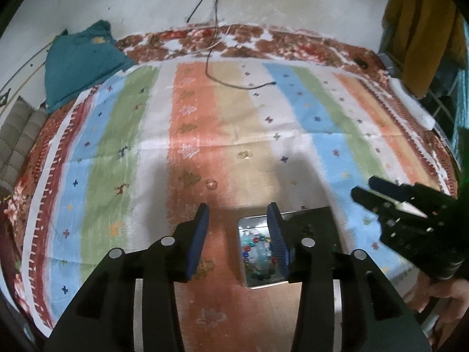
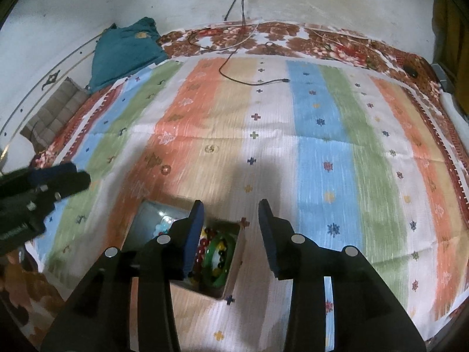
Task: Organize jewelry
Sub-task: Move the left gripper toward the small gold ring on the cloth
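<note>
1. Striped cloth (image 1: pixel 205 135) in orange, blue, green and white covers the whole work surface, spread over a red floral blanket (image 1: pixel 240 39) that shows along the far edge, with a stained pale wall (image 2: pixel 322 0) behind.
2. Your left gripper (image 1: pixel 238 215) has its blue pads apart with nothing between them – just bare orange stripe underneath.
3. Your right gripper (image 2: pixel 231 212) is the same: jaws apart, nothing gripped. In the left wrist view it sits off to the right, with your hand below it.
4. Jewelry box (image 2: pixel 234 270) sits on the cloth close in front of you, lid up (a mirror (image 1: pixel 258 252) inside the lid reflects coloured beads). In the right wrist view it lies under the right gripper's left finger.
5. Inside the box – a green bangle (image 2: pixel 218 261) and dark red bead strings (image 2: pixel 203 245), partly hidden by the finger.
6. Two small pieces lie loose on the cloth beyond the box: a clear round one (image 1: pixel 211 184) on the orange stripe and a golden one (image 1: pixel 244 155) on the tan stripe.
7. Further back, a black cable (image 1: pixel 234 85) trails down from the wall onto the cloth, and a teal garment (image 1: pixel 79 61) lies at the far left corner.
</note>
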### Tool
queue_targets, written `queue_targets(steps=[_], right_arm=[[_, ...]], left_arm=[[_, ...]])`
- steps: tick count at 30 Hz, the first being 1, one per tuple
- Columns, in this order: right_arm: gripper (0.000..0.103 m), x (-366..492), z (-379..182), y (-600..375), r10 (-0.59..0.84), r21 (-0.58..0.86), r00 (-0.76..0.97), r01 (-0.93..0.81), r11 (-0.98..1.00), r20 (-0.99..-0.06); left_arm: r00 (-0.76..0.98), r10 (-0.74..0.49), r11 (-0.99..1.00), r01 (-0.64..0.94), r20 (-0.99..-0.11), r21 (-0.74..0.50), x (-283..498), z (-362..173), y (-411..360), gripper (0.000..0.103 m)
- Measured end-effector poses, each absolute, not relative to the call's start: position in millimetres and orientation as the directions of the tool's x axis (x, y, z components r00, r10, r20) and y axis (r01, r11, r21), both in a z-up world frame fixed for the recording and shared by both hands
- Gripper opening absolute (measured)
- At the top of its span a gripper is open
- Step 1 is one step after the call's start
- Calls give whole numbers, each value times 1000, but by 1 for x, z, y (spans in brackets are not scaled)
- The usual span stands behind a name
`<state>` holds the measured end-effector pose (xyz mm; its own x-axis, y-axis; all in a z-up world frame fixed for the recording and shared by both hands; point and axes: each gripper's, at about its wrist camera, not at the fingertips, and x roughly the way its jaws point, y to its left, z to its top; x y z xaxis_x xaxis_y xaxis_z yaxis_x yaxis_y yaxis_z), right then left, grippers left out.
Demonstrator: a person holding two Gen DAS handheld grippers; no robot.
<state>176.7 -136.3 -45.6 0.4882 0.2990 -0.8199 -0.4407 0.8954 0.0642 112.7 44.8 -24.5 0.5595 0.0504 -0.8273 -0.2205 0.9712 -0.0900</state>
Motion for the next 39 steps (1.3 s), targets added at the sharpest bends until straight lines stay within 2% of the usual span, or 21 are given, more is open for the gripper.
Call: queue_targets(steps=[2,9,17,28,39], right_arm=[[43,184,-46,-134,299,66,488,-438,896,-820],[53,197,-46,-125,296,63,483,-441,895,-824],[67,226,-53,-109,285,62,468,-437,897,-837],[72,257,-78,-91,253,39,416,-458,888,-873],[73,282,-100,-69,226,22,359,-493,870,-906]], left_arm=[[545,60,970,-231,-836,-81,117,-29,48,44],[551,93,971,-234,-829,-47,130,-33,48,58],[533,147,964,-265,-833,1,143,-49,59,64],[480,145,959,-282,-865,4,159,-61,80,68],[396,96,975,-221,-913,7,186,-88,86,68]])
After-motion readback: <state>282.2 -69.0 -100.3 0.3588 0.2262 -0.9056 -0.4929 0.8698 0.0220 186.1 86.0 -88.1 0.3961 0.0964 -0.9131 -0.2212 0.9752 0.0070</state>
